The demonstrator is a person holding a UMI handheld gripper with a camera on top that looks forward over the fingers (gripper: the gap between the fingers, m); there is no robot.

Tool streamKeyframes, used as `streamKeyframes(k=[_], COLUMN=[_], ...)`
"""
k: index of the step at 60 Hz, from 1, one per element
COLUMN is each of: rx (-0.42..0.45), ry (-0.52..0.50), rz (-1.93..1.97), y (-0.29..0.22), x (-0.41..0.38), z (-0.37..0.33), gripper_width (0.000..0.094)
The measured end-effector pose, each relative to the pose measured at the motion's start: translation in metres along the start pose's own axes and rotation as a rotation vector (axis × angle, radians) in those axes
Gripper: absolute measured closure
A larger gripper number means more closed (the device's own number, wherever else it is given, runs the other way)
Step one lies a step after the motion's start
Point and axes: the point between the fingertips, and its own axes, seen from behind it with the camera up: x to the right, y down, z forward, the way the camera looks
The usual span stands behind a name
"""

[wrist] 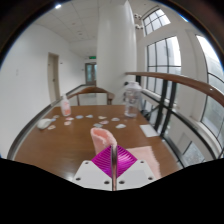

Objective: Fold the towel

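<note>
A pink towel [137, 155] lies on the wooden table [60, 145] just ahead of the fingers. One part of it [101, 134] is lifted and stands up right above the fingertips. My gripper [113, 152] has its two magenta pads [103, 162] pressed together with only a thin line between them, shut on the raised edge of the towel. The pinched part of the cloth is hidden between the pads.
A pinkish bottle [66, 105] and a clear jar [131, 100] stand at the table's far end, with several small white items [47, 123] scattered near them. A chair back [90, 92] stands beyond the table. Large windows [165, 55] and a railing run along the right.
</note>
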Motion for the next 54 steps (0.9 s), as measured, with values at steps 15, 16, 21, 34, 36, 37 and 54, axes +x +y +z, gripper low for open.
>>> streamKeyframes(k=[15,16,21,34,36,37,54], rx=[-0.172,-0.172,-0.103,0.066,0.094,0.107,0.238], ry=[0.234,0.233,0.221,0.131,0.101,0.087,-0.081], rz=[0.025,0.030,0.060,0.015,0.002,-0.001,-0.132], y=[0.063,0.064,0.057,0.018,0.013,0.011,0.023], x=[0.136,0.136,0.135,0.087,0.072,0.064,-0.052], z=[0.014,0.014,0.005,-0.052,-0.068,-0.075,-0.163], gripper_width=[0.0421,0.0305,0.0134,0.0096,0.0098,0.0097,0.0088])
